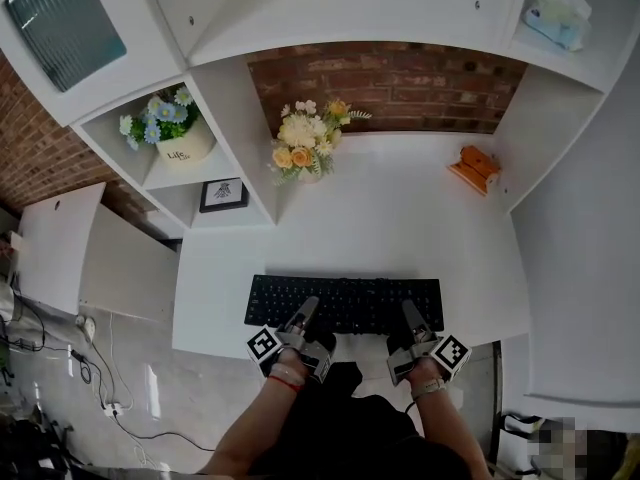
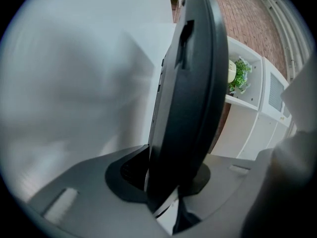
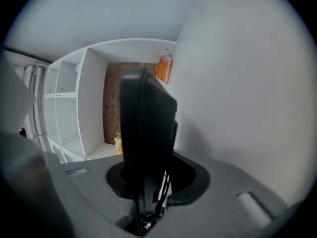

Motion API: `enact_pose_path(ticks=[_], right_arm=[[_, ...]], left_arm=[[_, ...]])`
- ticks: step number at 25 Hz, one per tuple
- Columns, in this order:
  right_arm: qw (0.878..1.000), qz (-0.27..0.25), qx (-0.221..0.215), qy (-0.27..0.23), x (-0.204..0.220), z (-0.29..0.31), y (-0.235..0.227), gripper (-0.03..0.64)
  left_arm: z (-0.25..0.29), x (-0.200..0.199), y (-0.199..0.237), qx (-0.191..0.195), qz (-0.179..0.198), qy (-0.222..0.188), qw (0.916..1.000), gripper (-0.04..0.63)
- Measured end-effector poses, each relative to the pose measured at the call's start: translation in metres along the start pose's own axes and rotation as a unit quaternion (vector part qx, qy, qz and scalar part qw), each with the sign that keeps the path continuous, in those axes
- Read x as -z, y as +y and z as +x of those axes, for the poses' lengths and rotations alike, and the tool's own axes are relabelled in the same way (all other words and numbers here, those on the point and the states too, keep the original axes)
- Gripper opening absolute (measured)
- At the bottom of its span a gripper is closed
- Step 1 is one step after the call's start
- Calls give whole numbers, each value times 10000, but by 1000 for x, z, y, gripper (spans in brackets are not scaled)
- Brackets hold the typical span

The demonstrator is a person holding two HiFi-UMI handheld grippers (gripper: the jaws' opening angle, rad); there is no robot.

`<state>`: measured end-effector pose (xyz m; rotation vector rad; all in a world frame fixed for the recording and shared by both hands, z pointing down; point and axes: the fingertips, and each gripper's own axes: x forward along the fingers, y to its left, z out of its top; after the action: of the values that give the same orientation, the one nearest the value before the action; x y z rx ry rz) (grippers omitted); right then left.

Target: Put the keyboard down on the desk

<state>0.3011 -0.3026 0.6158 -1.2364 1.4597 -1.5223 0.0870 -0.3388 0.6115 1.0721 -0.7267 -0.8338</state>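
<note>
A black keyboard (image 1: 345, 303) lies level over the front part of the white desk (image 1: 400, 228), its long side along the desk's front edge. I cannot tell whether it rests on the surface. My left gripper (image 1: 303, 315) is shut on the keyboard's near edge, left of centre. My right gripper (image 1: 412, 316) is shut on the same edge, right of centre. In the left gripper view the keyboard (image 2: 193, 83) stands edge-on, clamped between the jaws of the gripper (image 2: 168, 182). The right gripper view shows the keyboard (image 3: 146, 133) edge-on in the gripper (image 3: 148, 192) too.
A flower bouquet (image 1: 305, 143) stands at the desk's back left and an orange object (image 1: 475, 166) at its back right. Left shelves hold a flower pot (image 1: 170, 128) and a small picture frame (image 1: 223, 195). A tissue box (image 1: 555, 13) sits on the upper right shelf. Cables (image 1: 90, 368) lie on the floor.
</note>
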Motion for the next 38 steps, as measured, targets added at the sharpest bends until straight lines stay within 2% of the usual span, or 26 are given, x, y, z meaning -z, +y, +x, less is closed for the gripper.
enact_pose_path(ticks=[13,24,27,30,35,38], right_arm=[[9997,54,164,148,-24,59,2,78],[9989,156,258,346,-30,89,-4,81],[9984,198,379,361,-30,89,-7,83],[9986,289,277,359,-31,91,-10,83],[9977,154,424,503,-29,88,-6,81],[9971,138,288,685,-27,86,-3,147]], left_arm=[[54,-23,-6,-232,-7,130,9996,78],[72,-28,-1,-593,213,562,9964,71],[73,-27,1,-634,158,619,9959,71],[73,-27,2,-647,107,647,9957,71],[72,-27,5,-651,-123,577,9961,74],[72,-30,7,-695,-188,532,9960,77]])
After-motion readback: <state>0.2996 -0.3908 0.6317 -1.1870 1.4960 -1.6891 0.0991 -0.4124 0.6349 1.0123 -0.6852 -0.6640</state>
